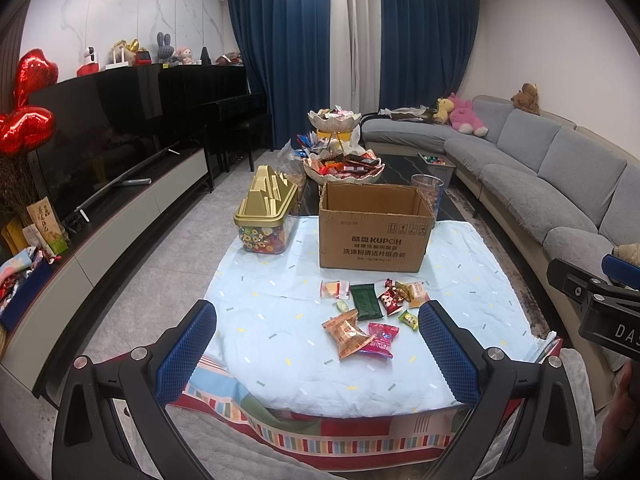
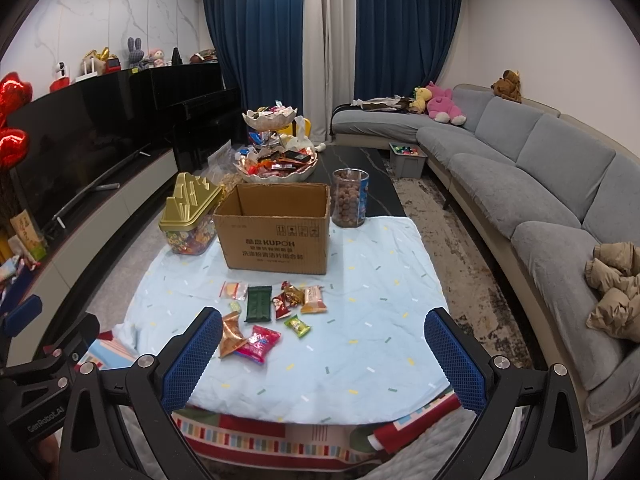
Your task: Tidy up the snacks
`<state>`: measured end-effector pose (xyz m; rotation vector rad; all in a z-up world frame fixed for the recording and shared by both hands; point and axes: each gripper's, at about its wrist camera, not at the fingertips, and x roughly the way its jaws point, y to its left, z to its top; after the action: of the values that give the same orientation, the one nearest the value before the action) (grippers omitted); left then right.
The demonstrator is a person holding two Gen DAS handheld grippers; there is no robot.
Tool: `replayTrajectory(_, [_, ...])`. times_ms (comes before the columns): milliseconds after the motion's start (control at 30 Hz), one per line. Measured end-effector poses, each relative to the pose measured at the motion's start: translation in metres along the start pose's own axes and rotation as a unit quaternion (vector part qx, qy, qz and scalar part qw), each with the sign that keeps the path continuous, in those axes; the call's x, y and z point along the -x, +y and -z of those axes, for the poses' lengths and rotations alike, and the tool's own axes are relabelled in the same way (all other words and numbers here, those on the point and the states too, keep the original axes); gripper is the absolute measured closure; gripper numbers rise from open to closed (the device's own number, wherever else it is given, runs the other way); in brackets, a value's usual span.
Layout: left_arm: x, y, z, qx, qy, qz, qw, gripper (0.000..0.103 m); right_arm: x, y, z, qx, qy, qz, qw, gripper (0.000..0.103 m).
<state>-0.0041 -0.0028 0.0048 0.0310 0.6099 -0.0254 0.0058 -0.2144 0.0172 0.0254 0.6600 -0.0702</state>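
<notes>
Above scattered snacks (image 1: 362,312), both grippers (image 1: 316,322) (image 2: 322,328) seemingly hover agape.

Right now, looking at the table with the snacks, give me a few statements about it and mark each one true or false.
1. The cardboard box is open at the top. True.
2. The left gripper holds a snack. False: it is open and empty.
3. The green packet lies on the light blue cloth. True.
4. The gold-lidded container stands right of the box. False: it stands to the left.
5. The right gripper is shut. False: its jaws are wide apart.
</notes>
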Motion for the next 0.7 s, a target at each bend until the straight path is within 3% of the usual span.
replayTrajectory(700, [-0.0006, 0.0005, 0.0008, 0.0, 0.0, 0.0, 1.0, 0.0, 0.0016, 0.0002, -0.0023, 0.0, -0.001, 0.0, 1.0, 0.001])
